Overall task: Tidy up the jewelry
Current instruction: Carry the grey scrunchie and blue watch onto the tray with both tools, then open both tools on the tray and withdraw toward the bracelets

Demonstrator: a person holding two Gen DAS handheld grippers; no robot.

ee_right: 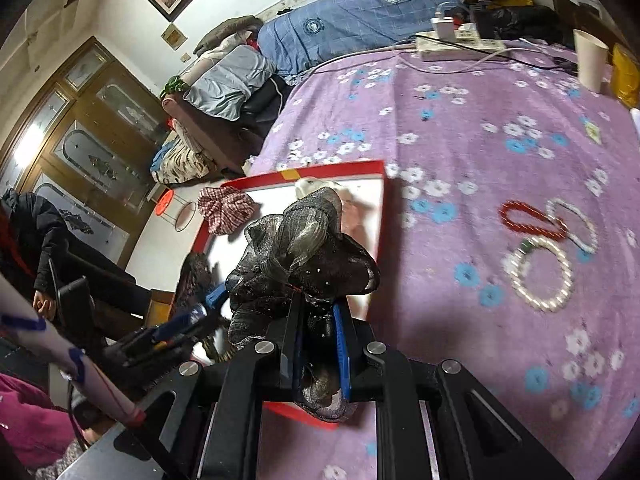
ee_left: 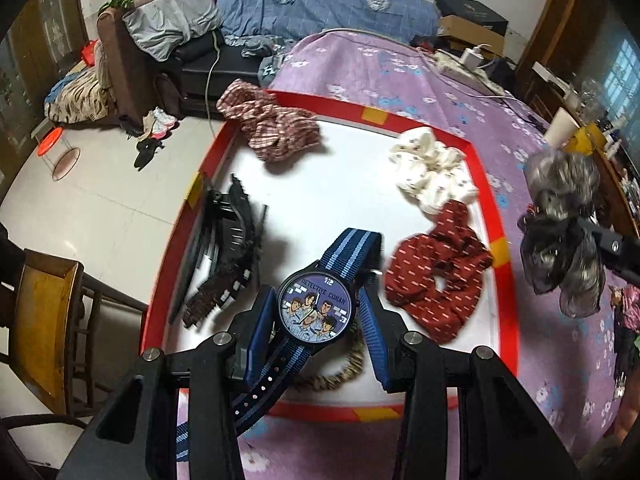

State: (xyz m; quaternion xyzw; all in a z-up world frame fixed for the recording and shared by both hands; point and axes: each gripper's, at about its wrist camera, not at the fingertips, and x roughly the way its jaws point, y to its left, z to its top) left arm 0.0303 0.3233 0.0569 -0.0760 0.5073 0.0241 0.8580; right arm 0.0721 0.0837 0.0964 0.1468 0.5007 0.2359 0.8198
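My left gripper (ee_left: 316, 314) is shut on a watch (ee_left: 316, 306) with a cartoon dial and a blue striped strap, held just above the near end of a red-rimmed white tray (ee_left: 486, 200). My right gripper (ee_right: 316, 324) is shut on a grey-black organza scrunchie (ee_right: 300, 256), which hangs over the tray's right edge (ee_right: 378, 216). That scrunchie also shows at the right of the left wrist view (ee_left: 560, 240). In the tray lie a red scrunchie (ee_left: 436, 280), a white scrunchie (ee_left: 432, 172), a checked scrunchie (ee_left: 276, 128), black hair clips (ee_left: 228, 248) and a leopard hair band (ee_left: 340, 372).
On the purple flowered cloth (ee_right: 460, 140) right of the tray lie a red bead bracelet (ee_right: 528, 220), a pearl bracelet (ee_right: 540, 276) and a white bead bracelet (ee_right: 576, 220). A paper cup (ee_right: 592, 60) and a power strip (ee_right: 460, 44) sit at the far edge. A wooden chair (ee_left: 48, 312) stands at the left.
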